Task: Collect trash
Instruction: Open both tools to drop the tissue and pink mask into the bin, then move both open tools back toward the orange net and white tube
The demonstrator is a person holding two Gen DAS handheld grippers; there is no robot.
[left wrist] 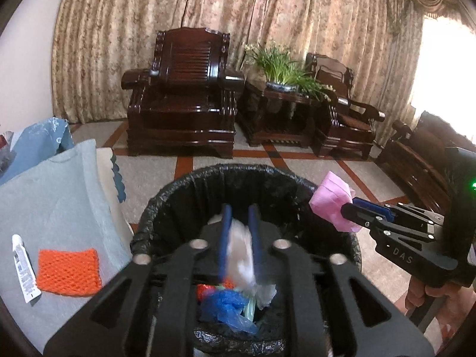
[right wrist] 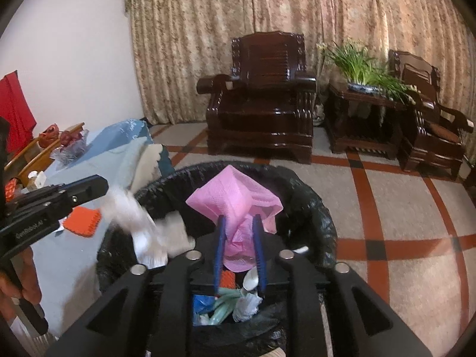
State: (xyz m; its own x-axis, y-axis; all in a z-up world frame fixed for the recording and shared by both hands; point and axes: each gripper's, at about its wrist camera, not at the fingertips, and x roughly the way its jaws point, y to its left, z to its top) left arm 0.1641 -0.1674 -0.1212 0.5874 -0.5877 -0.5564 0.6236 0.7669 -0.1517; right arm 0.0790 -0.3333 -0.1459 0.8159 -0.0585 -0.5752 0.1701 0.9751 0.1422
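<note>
**Over the bin mouth: let both pieces fall cleanly**

From the left wrist view, the left gripper (left wrist: 240, 208) hangs above the trash bin (left wrist: 166, 190); its fingers stand a little apart and the blurred white tissue (left wrist: 242, 253) between them looks loose. At 3 o'clock the right gripper (left wrist: 346, 208) carries the pink napkin (left wrist: 331, 200) over the rim.

From the right wrist view, the napkin sits between slightly parted fingers, above the opening. I would open wider and stay centred, away from the rim.

A home sitting room: carved wooden armchairs (right wrist: 261, 95), floor-length patterned curtains (right wrist: 238, 15), potted plant (right wrist: 361, 71).
</note>
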